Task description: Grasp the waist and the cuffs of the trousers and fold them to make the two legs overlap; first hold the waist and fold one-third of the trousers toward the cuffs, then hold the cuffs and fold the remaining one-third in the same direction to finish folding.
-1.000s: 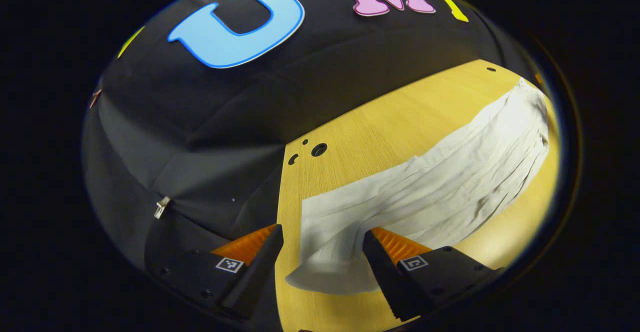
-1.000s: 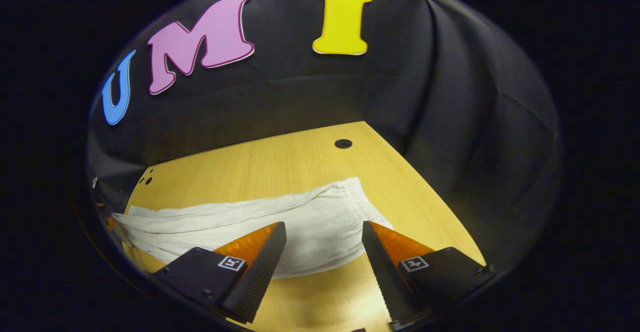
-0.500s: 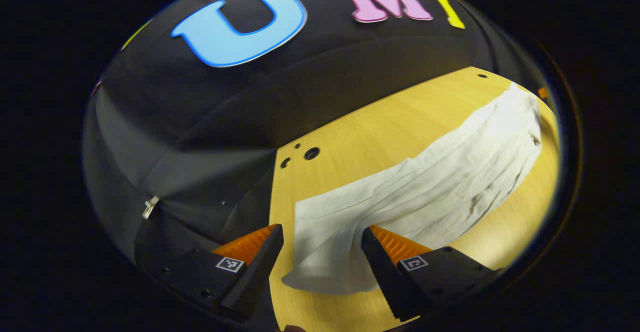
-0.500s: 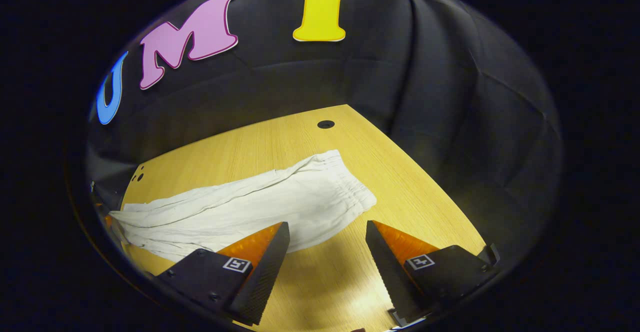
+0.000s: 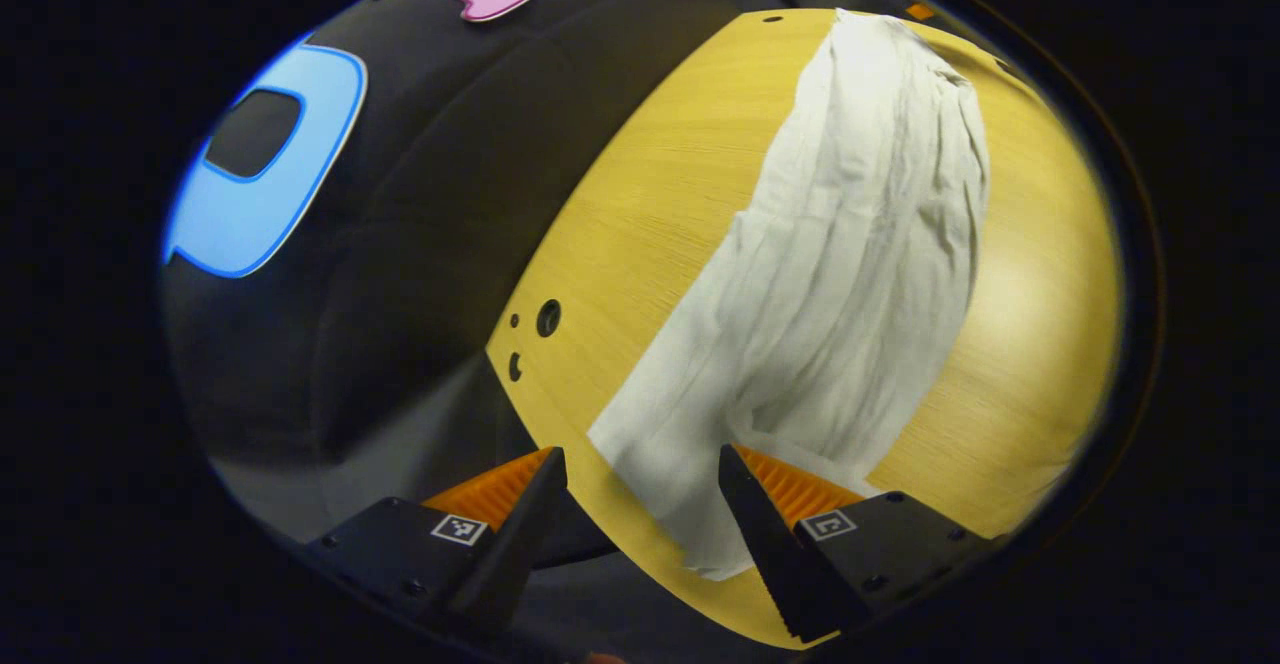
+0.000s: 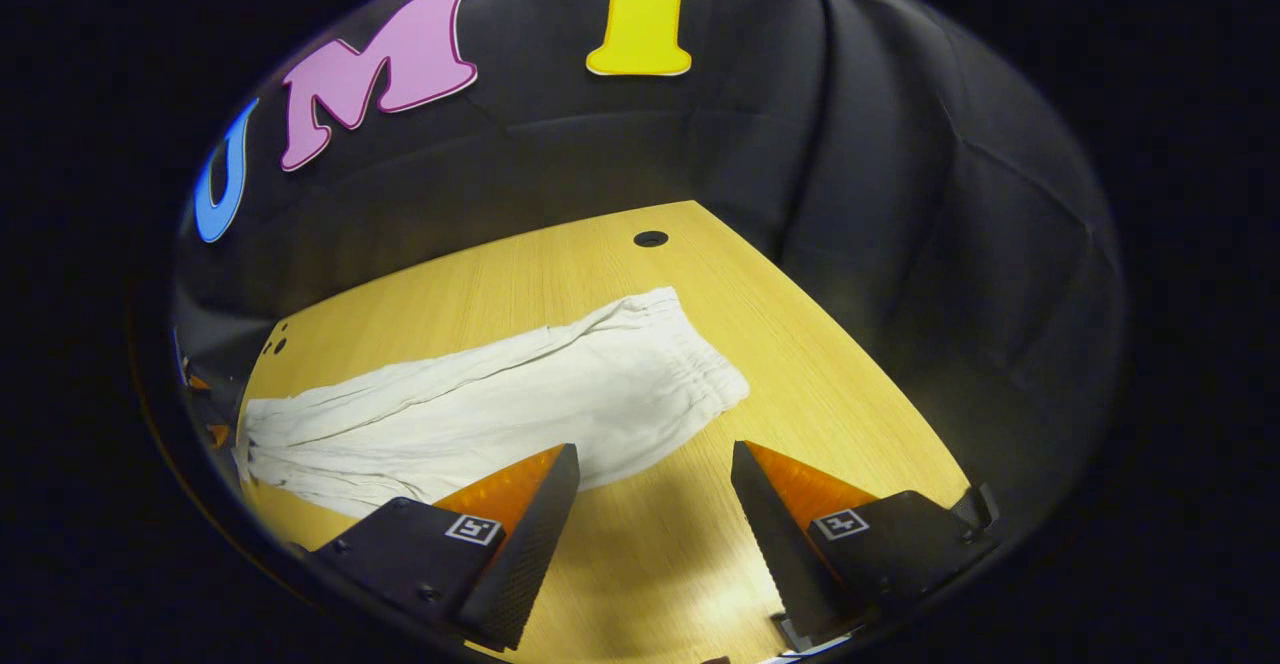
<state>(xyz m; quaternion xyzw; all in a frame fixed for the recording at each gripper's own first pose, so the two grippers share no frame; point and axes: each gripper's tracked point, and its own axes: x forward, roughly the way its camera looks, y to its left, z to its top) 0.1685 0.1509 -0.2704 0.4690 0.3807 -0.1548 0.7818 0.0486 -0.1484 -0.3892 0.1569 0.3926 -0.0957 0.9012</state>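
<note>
White cloth: the trousers (image 6: 490, 409) lie flat and stretched out on the table (image 6: 800, 364), legs already laid one over the other, wrinkled along their length.
Wooden table: pale yellow grain, with a round hole (image 6: 650, 238) in the top beyond the trousers' waist end.
Waist: the gathered, elasticated band (image 6: 700, 364) lies at the trousers' right end in the right gripper view (the end nearest the hole).
Cuffs: the narrow end (image 5: 690, 499) of the trousers lies close to the table's corner, near a cluster of three small holes (image 5: 535, 329).
Left gripper (image 5: 640, 514): jaws spread apart, clasping nothing; the cuff end of the trousers sits in the gap between its two fingers, running up against the right-hand finger (image 5: 760, 534). Whether either finger touches the cloth, I cannot tell.
Right gripper (image 6: 650, 514): jaws wide apart and empty, held on the near side of the trousers, just short of the waist; bare table shows between its fingers.
Trousers seen from the cuffs: they run away from the left gripper, widening toward the far waist end.
</note>
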